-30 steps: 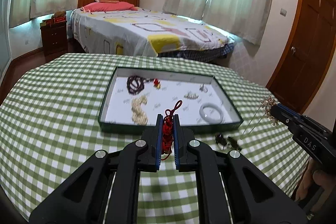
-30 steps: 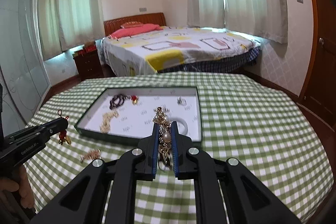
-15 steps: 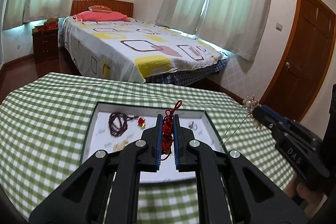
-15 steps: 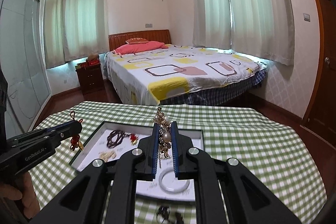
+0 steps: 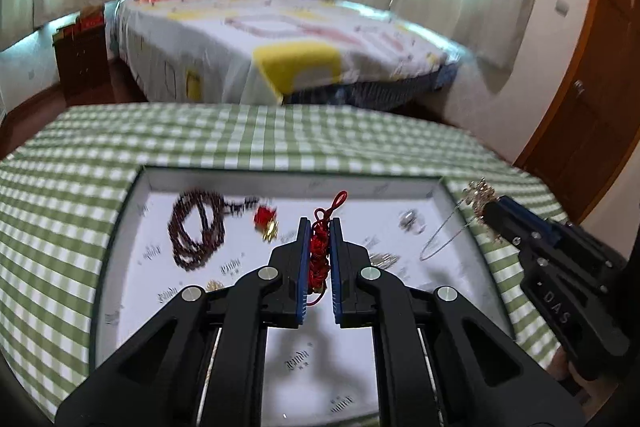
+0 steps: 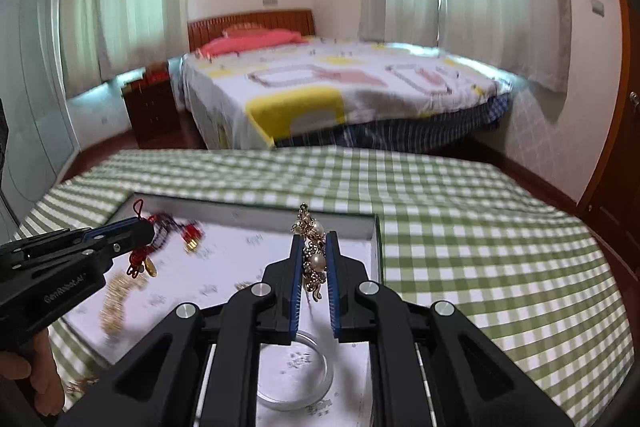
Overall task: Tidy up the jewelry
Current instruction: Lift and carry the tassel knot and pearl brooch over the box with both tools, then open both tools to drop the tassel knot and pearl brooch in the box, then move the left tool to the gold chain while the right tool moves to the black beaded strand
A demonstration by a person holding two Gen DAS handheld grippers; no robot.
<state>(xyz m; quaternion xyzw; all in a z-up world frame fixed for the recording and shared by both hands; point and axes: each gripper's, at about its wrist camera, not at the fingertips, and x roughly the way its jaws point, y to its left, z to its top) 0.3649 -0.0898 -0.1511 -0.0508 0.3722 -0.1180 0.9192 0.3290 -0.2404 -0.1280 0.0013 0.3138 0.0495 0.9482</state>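
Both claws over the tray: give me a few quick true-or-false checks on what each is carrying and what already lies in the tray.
1. The left claw is shut on the red knotted charm. True.
2. The right claw is empty. False: it grips the gold pearl ornament.
3. The dark bead strand lies in the tray. True.
4. The pale bangle lies on the checked cloth. False: it lies in the tray.

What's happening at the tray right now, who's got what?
A person is sorting jewelry with two handheld grippers. The left gripper is shut on a red knotted charm; the right gripper is shut on a gold pearl ornament with a thin chain. Both hover over the white-lined tray, which already holds a dark bead strand, a pale bangle and smaller pieces. Nothing is released yet.
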